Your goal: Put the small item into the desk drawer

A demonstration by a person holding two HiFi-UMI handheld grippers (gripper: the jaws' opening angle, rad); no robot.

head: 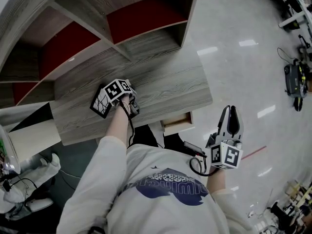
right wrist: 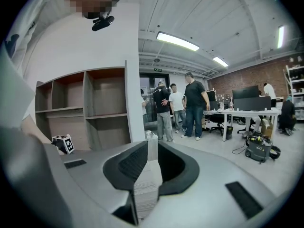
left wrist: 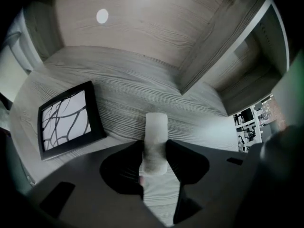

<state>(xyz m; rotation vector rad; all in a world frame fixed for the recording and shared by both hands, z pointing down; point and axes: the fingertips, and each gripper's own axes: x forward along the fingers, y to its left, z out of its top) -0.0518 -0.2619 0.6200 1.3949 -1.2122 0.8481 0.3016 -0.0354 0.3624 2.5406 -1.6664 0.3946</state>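
The left gripper (left wrist: 155, 148) clenches its jaws on the lower half of the small frosted-white rounded stick (left wrist: 156, 129) just over the grey wood-grain table (left wrist: 142, 87); it looks light, stiff and slippery, best gripped mid-length, while the right gripper (right wrist: 152, 167) has its jaws pressed together, empty.

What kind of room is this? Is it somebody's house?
Probably a big open office or workshop, not a house: there's a wooden desk with shelves, long tables with monitors, and people standing around.
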